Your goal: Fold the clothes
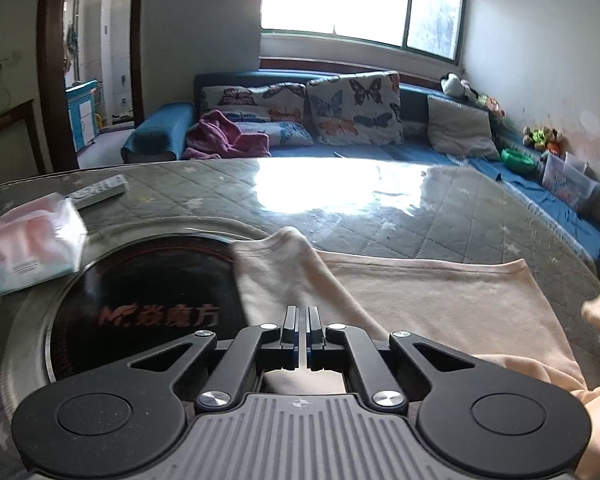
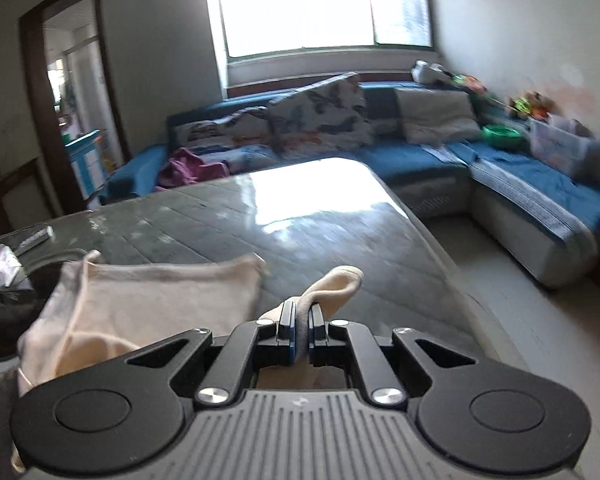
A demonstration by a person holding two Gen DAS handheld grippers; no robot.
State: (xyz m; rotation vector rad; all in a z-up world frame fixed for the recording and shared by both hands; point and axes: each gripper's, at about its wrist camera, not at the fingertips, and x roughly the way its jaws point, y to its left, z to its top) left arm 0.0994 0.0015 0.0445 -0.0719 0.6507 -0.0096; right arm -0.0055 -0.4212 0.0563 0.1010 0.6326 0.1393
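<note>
On the counter (image 1: 340, 200), the cream garment (image 1: 440, 300) lies partly flat, its far hem straight, while its left part, perhaps a sleeve, drapes over a dark round plate (image 1: 148, 300) set into the top. The left tool (image 1: 301, 316) hangs over that part with its fingers pressed almost together; whether any cloth sits between them cannot be told. The right tool (image 2: 301, 316) pinches a bunched cream end of the garment, lifted clear of the counter. As a judgement, folding is under way: one part lies smooth, the near and right parts are rumpled, and no neat stack shows. The near edge hides beneath both tools, the right view is blurred, and glare washes out the far counter.
</note>
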